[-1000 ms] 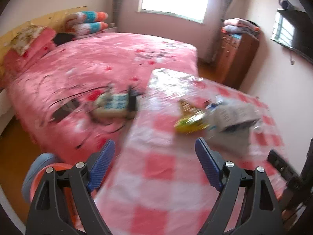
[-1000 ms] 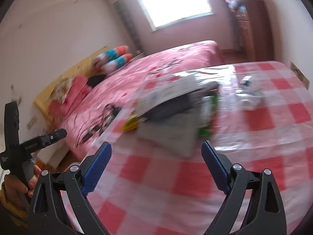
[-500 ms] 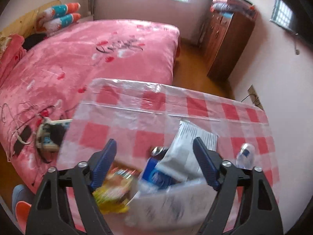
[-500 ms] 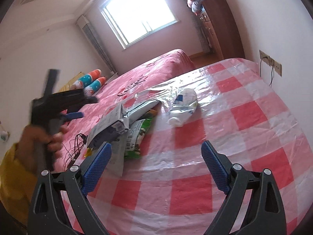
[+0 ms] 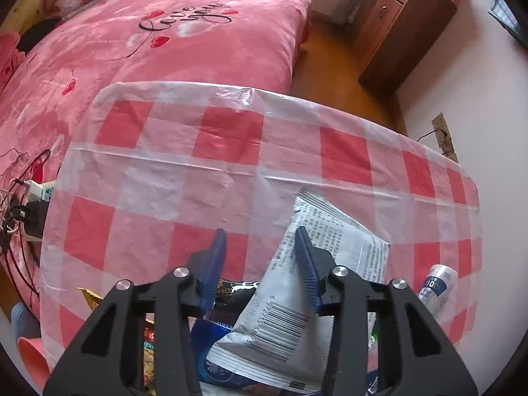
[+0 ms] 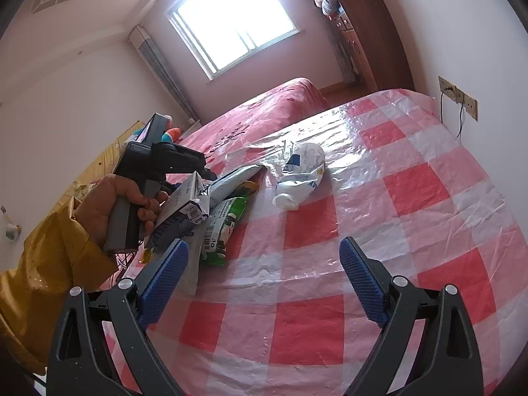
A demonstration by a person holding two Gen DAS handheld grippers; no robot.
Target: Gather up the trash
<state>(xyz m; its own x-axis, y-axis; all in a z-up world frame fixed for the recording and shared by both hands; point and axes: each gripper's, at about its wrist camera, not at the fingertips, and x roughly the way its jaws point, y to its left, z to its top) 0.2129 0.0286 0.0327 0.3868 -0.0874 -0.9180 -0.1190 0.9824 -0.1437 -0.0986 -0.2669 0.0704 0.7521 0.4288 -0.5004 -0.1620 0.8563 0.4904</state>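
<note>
A pile of snack wrappers lies at the near left of the checked table [image 5: 231,138]. My left gripper [image 5: 262,264] points steeply down into the pile. Its jaws have closed in on the white barcoded wrapper [image 5: 280,323], with a black wrapper [image 5: 236,292] beside it. In the right wrist view a hand [image 6: 109,204] in a yellow sleeve holds that gripper, and the white wrapper [image 6: 186,203] hides its fingertips. A green wrapper [image 6: 226,227] lies beneath. A crushed plastic bottle [image 6: 298,178] lies further along the table. My right gripper [image 6: 264,264] hovers open over bare cloth, holding nothing.
A pink bed [image 5: 165,49] runs along the table's far side, with a power strip and cables [image 5: 33,204] on it. A wooden dresser [image 5: 396,26] stands by the wall. Wall sockets [image 6: 458,97] with a cord sit just past the table's right edge.
My left gripper swept across the table to the wrapper pile, tipped downward, and its jaws narrowed around the white wrapper. My right gripper swung toward the bottle, then held still.
</note>
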